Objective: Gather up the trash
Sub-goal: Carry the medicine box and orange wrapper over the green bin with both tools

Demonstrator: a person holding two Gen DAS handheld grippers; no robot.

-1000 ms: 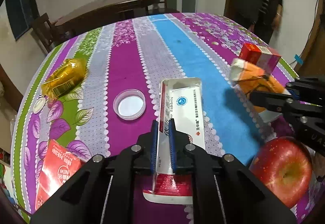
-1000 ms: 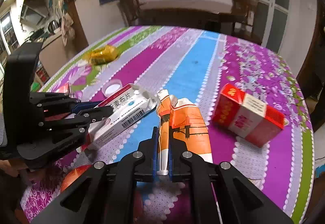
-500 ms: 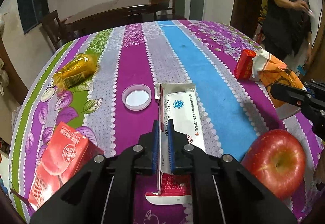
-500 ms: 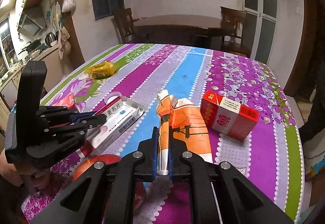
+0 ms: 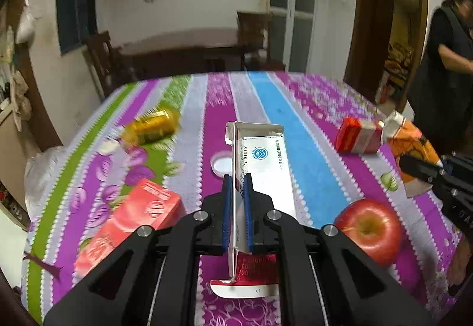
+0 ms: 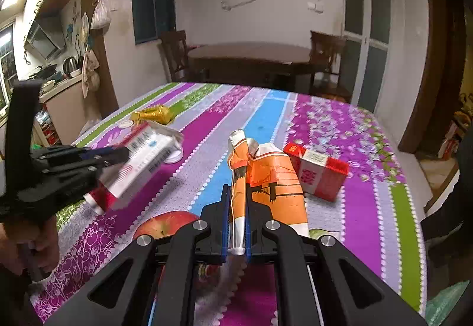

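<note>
Jaws grip tablet box (image 5: 266, 166), crumpled cup (image 6: 266, 178).

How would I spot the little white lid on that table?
Start at the striped tablecloth and find the white tablet box held by the left gripper. Just left of it, the white lid lies flat: the only small round disc there.

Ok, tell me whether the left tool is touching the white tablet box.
Touching. The left wrist view shows the left tool shut on the white tablet box, its blue pads pressing the box's thin flap from both sides.
</note>
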